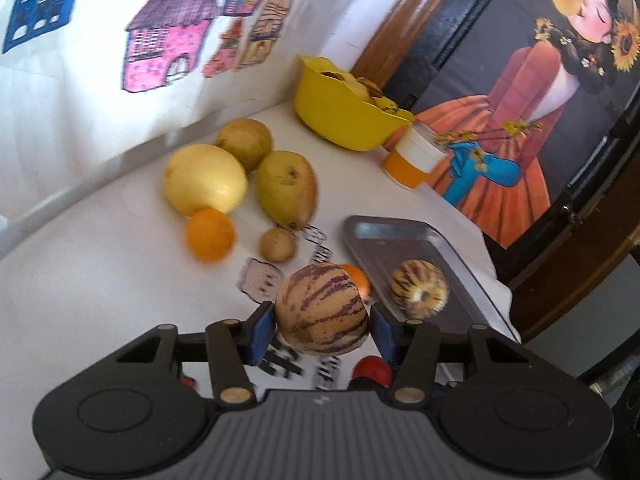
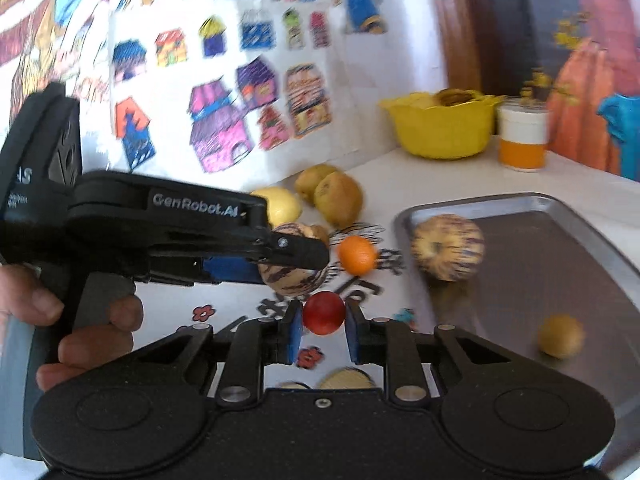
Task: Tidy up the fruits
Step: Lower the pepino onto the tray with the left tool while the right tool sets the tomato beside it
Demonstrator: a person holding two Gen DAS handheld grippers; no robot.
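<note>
With both loads clear of the table, the left gripper (image 1: 322, 320) jaws pinch a striped melon (image 1: 322, 310) and the right gripper (image 2: 323, 326) jaws pinch a red fruit (image 2: 323, 312), the metal tray (image 2: 532, 208) lying right of both, nearer the right hand's fruit.

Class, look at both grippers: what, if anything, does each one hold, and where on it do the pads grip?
The left gripper clamps a striped melon across its sides. The right gripper clamps a small red fruit across its sides.
</note>
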